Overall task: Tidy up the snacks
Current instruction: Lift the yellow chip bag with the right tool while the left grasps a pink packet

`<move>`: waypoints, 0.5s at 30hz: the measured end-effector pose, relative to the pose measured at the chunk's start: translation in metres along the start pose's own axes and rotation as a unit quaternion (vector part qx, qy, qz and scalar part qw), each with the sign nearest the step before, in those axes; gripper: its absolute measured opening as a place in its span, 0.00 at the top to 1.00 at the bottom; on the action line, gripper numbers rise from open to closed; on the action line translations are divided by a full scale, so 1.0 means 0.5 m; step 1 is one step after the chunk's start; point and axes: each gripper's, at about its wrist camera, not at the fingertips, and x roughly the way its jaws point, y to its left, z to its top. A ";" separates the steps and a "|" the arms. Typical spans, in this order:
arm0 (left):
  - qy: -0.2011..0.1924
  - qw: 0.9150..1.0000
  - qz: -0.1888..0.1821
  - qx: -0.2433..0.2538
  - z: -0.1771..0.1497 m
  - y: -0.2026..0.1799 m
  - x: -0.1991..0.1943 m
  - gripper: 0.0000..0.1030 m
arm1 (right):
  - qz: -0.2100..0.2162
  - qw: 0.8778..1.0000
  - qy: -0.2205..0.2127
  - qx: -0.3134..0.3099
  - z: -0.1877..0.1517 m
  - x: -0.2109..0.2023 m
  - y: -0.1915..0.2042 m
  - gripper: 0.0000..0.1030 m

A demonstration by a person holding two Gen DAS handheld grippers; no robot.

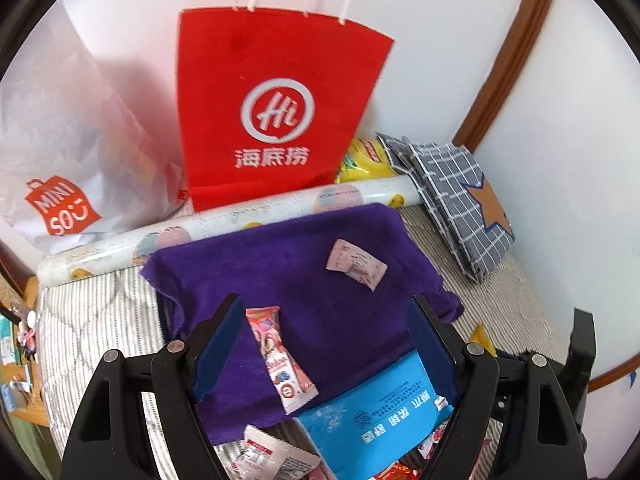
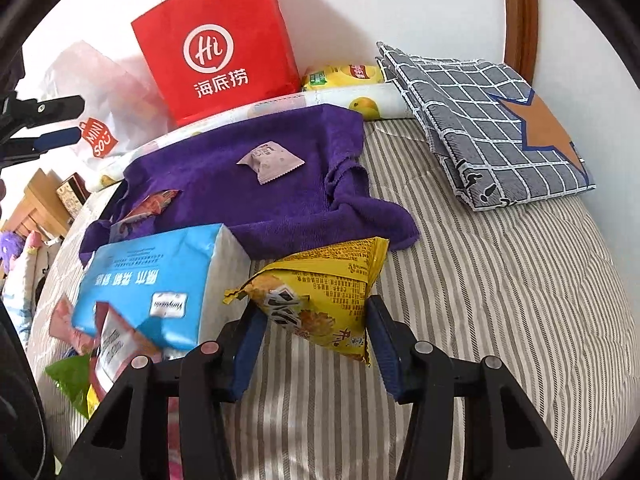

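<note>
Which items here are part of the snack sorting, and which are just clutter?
Job: yellow snack bag gripped in right claw; pink wrapped snack; red-and-pink snack packet; purple towel.
Lying about: red paper bag; blue tissue pack; checked cloth.

Purple towel [image 2: 256,184], red paper bag [image 1: 276,112] (white logo), yellow snack packet [image 2: 320,292], grey-striped mattress [image 2: 500,300]

A home bedroom; striped mattress [image 2: 480,280]; folded checked bedding [image 2: 492,128]; shopping bags [image 1: 276,112] against the white wall [image 1: 460,40]
</note>
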 end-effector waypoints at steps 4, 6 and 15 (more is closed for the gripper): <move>-0.013 1.000 0.010 -0.008 -0.012 0.020 -0.032 0.20 | -0.003 1.000 -0.006 -0.006 -0.009 -0.019 0.000 0.53; -0.010 1.000 0.018 -0.016 -0.030 0.035 -0.044 0.20 | 0.000 1.000 -0.010 -0.006 -0.014 -0.032 -0.001 0.53; 0.029 0.997 -0.003 -0.076 -0.185 0.090 -0.070 0.20 | 0.012 1.000 -0.026 -0.002 -0.041 -0.077 0.009 0.53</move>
